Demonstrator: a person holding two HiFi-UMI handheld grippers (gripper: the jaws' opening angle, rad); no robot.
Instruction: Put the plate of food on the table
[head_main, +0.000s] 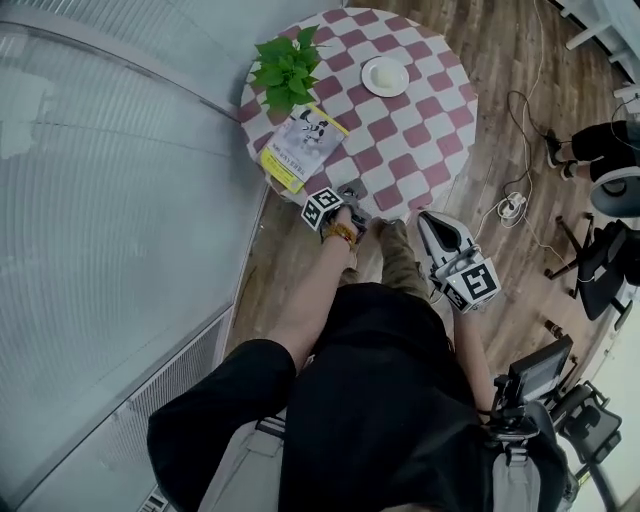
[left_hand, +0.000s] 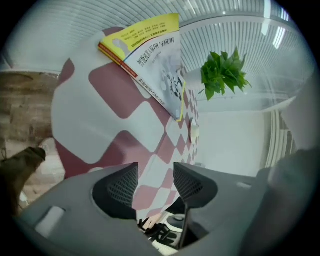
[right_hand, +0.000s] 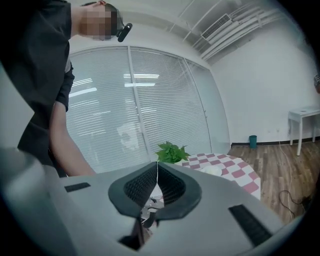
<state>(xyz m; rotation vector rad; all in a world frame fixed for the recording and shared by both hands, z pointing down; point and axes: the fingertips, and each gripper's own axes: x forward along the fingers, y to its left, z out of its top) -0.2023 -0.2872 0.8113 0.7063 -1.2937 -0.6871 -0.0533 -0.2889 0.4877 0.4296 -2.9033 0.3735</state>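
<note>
Okay, nearest you, your right gripper (right_hand: 157, 167) was closed, jaw tips touching with nothing between them, and you held it off the table's near edge, above the wooden floor (head_main: 520, 120). Your left gripper (left_hand: 155, 172) was a bit farther out at the near rim of the round table (head_main: 420, 130). Its jaws stood apart and empty, and only the red-and-white checked cloth showed through the gap. Whether it touched the cloth could not be told. Just past that gripper, a yellow-edged book (head_main: 303, 145) lay flat by the table's left edge. Beyond the book stood a leafy green plant (head_main: 288, 62), also on the left side. The plate of food (head_main: 385, 76) sat on the table's far side, right of the plant and apart from it, well away from both grippers. It was a white plate with something pale on it, too small to identify.
</note>
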